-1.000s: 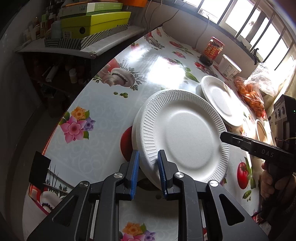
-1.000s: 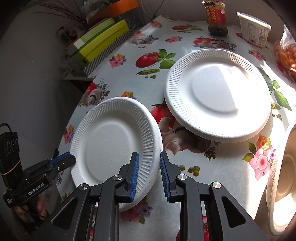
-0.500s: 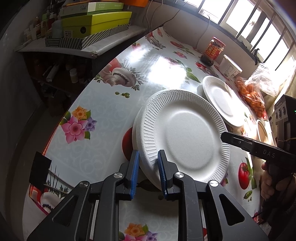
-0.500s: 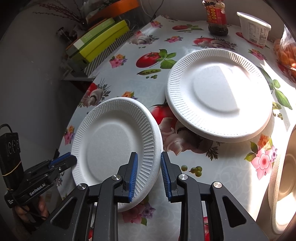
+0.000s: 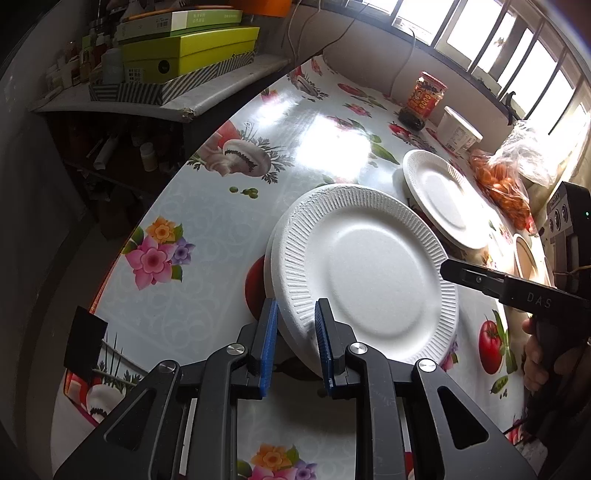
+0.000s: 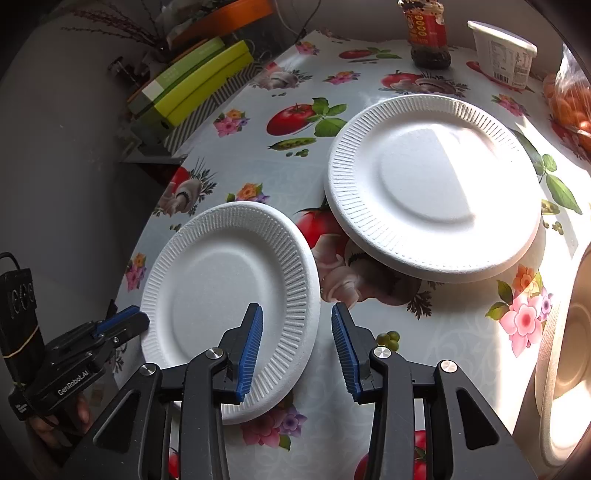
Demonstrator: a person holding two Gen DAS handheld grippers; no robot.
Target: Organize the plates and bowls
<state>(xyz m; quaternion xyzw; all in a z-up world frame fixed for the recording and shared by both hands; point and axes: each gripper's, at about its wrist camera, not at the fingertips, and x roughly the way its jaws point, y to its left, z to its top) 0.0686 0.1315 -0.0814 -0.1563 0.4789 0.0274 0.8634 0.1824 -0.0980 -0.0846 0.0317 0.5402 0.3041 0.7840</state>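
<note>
A white foam plate (image 5: 369, 273) lies near the table's left edge, with a second plate's rim showing just under it. My left gripper (image 5: 295, 306) is shut on its near rim. In the right wrist view the same plate (image 6: 221, 291) has its right rim between the jaws of my right gripper (image 6: 297, 310). Those jaws are opening and their blue pads stand apart from the rim. The left gripper (image 6: 125, 321) shows at that plate's lower left. Another white foam plate (image 6: 432, 184) sits farther back and seems raised off the cloth. A pale bowl (image 6: 569, 350) is at the right edge.
The table (image 5: 221, 236) has a printed fruit-and-flower cloth, and its edge curves close on the left. At the back stand a sauce jar (image 6: 428, 33) and a white tub (image 6: 502, 55), with a bag of orange fruit (image 5: 506, 188) nearby. Green boxes (image 5: 184, 48) lie on a side shelf.
The right gripper's jaws have spread and let go of the plate's rim. The left gripper and both plates have not moved.
</note>
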